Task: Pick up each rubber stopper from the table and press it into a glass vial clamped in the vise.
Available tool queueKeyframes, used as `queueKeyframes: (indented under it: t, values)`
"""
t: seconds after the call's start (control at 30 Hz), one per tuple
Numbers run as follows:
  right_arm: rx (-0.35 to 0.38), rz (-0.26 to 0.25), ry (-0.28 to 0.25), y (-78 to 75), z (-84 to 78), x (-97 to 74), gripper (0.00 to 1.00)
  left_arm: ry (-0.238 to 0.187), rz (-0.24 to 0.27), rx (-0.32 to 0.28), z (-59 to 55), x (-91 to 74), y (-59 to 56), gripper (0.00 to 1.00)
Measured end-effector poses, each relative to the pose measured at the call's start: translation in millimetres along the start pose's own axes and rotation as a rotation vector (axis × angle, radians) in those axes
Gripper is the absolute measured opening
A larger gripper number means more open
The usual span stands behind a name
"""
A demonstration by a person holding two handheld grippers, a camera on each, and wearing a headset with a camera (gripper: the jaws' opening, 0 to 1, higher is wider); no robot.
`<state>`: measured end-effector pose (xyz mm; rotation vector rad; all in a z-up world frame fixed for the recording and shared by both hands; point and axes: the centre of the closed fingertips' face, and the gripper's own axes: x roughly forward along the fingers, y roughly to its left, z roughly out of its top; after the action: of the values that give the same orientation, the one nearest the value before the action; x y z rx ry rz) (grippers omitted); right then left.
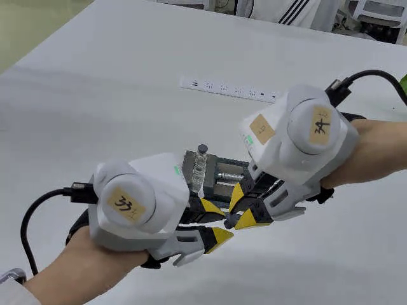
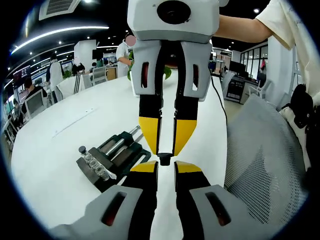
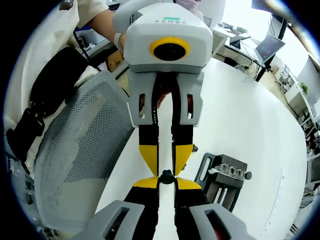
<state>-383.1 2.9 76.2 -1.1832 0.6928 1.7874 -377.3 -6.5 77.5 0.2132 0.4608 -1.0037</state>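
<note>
Nearest, the left gripper (image 2: pixel 165 167) and right gripper (image 3: pixel 167 182) meet tip to tip above the table (image 1: pixel 127 95). Each pair of jaws is narrowed to a slim gap around the small dark stopper (image 2: pixel 164 160), and I cannot tell which pair truly grips it. It looks like a hand-over, so one side should clamp firmly before the other eases off, keeping the plug square. Just beyond sits the vise (image 1: pixel 219 175) holding upright vials (image 3: pixel 232 172), one already capped. Farther off lies a power strip (image 1: pixel 229 89).
</note>
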Motion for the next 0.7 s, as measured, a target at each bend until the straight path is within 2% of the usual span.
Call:
queueKeyframes:
  t: [0.37,0.6,0.7]
  values:
    - [-0.014,0.030,0.017,4.5,0.0,0.4,0.05,0.002,-0.026,-0.005,0.2,1.2,-2.6,0.05]
    - [-0.013,0.035,0.021,5.4,0.1,1.7,0.06,0.005,-0.030,-0.043,-2.6,2.7,-2.1,0.04]
    - [-0.006,0.031,0.021,5.6,0.5,1.6,0.06,-0.007,-0.030,-0.062,-2.6,2.1,-2.5,0.04]
